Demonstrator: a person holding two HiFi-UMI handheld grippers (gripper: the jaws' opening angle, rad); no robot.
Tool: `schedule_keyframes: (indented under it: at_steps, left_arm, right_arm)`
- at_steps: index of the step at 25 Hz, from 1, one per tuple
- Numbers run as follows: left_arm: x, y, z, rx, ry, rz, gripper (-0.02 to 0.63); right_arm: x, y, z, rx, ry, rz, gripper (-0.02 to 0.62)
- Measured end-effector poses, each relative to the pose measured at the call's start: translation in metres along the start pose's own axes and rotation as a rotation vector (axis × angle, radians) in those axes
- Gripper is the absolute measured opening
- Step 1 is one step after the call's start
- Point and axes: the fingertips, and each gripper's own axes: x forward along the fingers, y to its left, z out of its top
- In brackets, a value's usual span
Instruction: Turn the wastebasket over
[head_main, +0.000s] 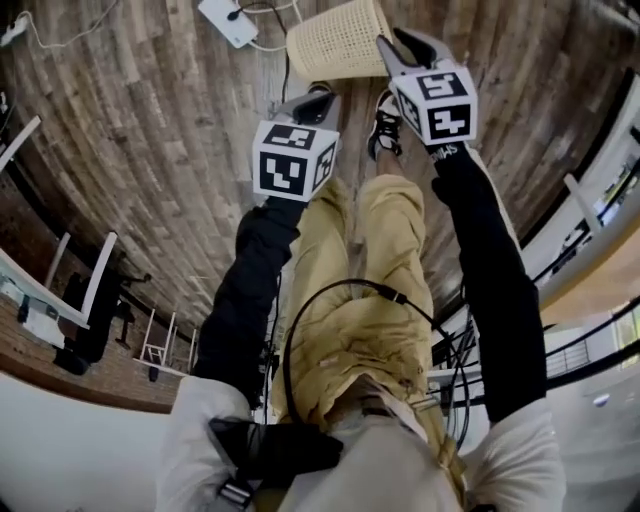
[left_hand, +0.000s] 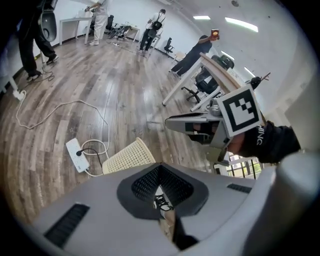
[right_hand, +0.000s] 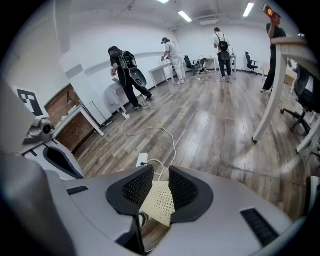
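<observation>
The wastebasket (head_main: 338, 40) is a cream lattice bin on the wooden floor, just ahead of the person's shoe (head_main: 385, 125); its lattice wall faces me and its mouth does not show. Both grippers hang well above it, touching nothing. My left gripper (head_main: 312, 100) is held to the near left of the bin, with its dark ribbed pads (left_hand: 172, 185) together and nothing between them. My right gripper (head_main: 405, 48) sits to the bin's right with its jaws apart. The wastebasket (right_hand: 159, 202) shows far below through that gap. From the left gripper view, the wastebasket (left_hand: 129, 157) lies beyond the jaws.
A white power strip (head_main: 228, 20) with looping cable lies on the floor beside the bin's far left. Desks (left_hand: 210, 67) and office chairs stand to the right. Several people (right_hand: 125, 70) work at tables far across the room.
</observation>
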Motion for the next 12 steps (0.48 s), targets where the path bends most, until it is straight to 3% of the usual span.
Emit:
schedule_keyframes:
  at_steps: [4,9,12]
  left_arm:
    - [-0.054,-0.036,0.052,0.058,-0.117,0.0,0.002]
    - [-0.136,-0.086,0.117,0.093,-0.293,-0.017,0.002]
    - [-0.183,-0.117,0.137,0.166,-0.36,0.001,0.002]
  right_arm:
    - [-0.079,0.03,0.074,-0.024,-0.132,-0.004,0.023]
    - [-0.174,0.062,0.16,-0.039,-0.293,-0.005,0.021]
    - [-0.229,0.08,0.192,-0.044,-0.351,0.002,0.021]
